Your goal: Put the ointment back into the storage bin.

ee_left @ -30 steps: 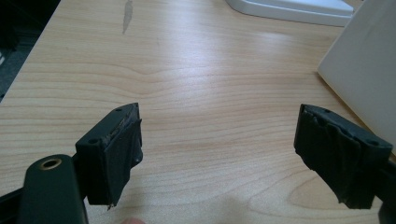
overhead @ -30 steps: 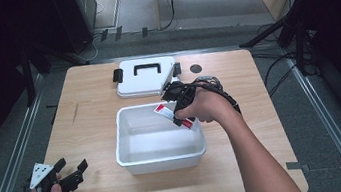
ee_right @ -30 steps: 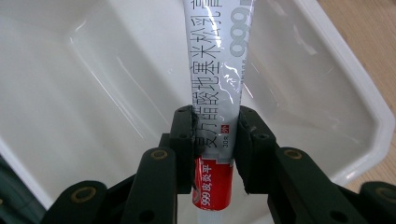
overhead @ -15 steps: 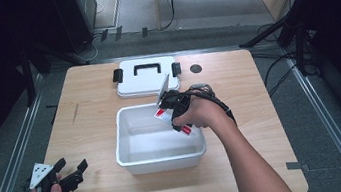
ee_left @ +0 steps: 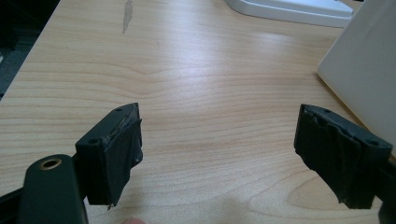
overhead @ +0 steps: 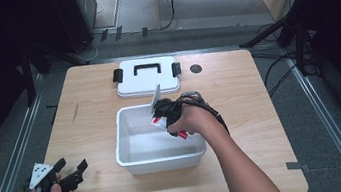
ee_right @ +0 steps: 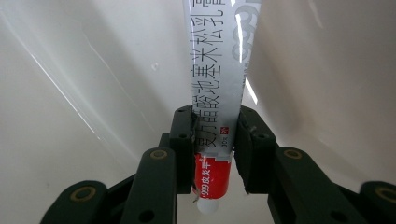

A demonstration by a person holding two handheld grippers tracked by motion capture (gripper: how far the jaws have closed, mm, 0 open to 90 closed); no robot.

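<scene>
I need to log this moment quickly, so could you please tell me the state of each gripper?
Left gripper: open, holding nothing, low over the table.
Right gripper: closed on a silver-and-red tube, inside the white bin.

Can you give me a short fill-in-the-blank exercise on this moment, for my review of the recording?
1. The right gripper is shut on a silver and red ____.
2. It holds the tube over the white ____, which is open at the top.
3. The bin's lid has a ____ handle and lies on the table beyond the bin.
4. The left gripper, near the table's front corner, has its jaws ____.

Missing words: tube; bin; black; open
</scene>
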